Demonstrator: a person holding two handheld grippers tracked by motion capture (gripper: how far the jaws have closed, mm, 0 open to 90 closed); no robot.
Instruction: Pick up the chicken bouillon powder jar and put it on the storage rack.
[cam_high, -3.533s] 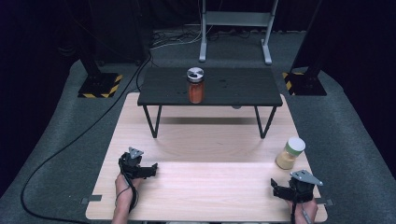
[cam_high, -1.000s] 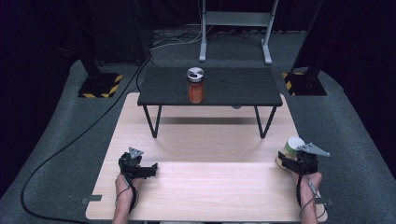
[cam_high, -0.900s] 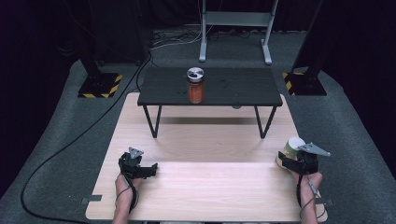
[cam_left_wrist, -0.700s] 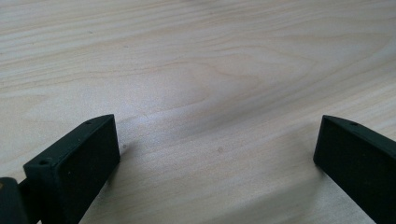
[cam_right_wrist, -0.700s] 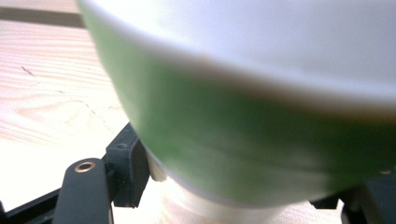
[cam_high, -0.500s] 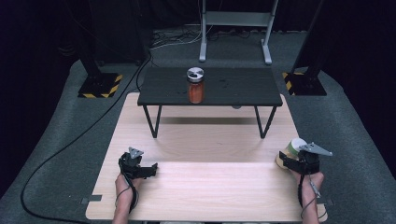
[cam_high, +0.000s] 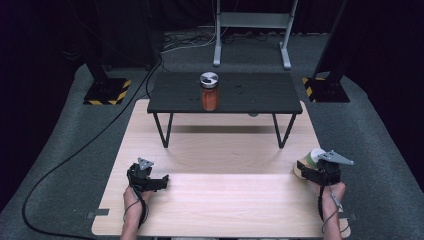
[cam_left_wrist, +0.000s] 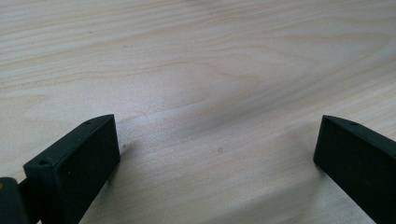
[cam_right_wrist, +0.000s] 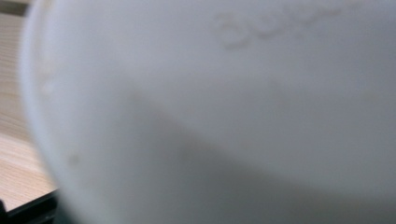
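A jar with pale contents and a white lid (cam_high: 306, 163) stands at the right edge of the wooden table (cam_high: 225, 200). My right gripper (cam_high: 309, 173) is around it from the near side and looks shut on it. In the right gripper view the jar's blurred white wall (cam_right_wrist: 210, 112) sits right up against the camera, and a bit of black jaw shows at the bottom left. My left gripper (cam_high: 161, 181) rests low at the front left. It is open (cam_left_wrist: 217, 154), its jaws wide apart over bare wood.
A low black table (cam_high: 260, 95) stands on the far part of the wooden top. On it is a jar of orange contents with a metal lid (cam_high: 209, 92). Stands and a cable lie on the dark floor around.
My right gripper has moved from the front right corner up to the pale jar and closed around it; in the last half second the jar shifted slightly left. The left gripper has stayed put.
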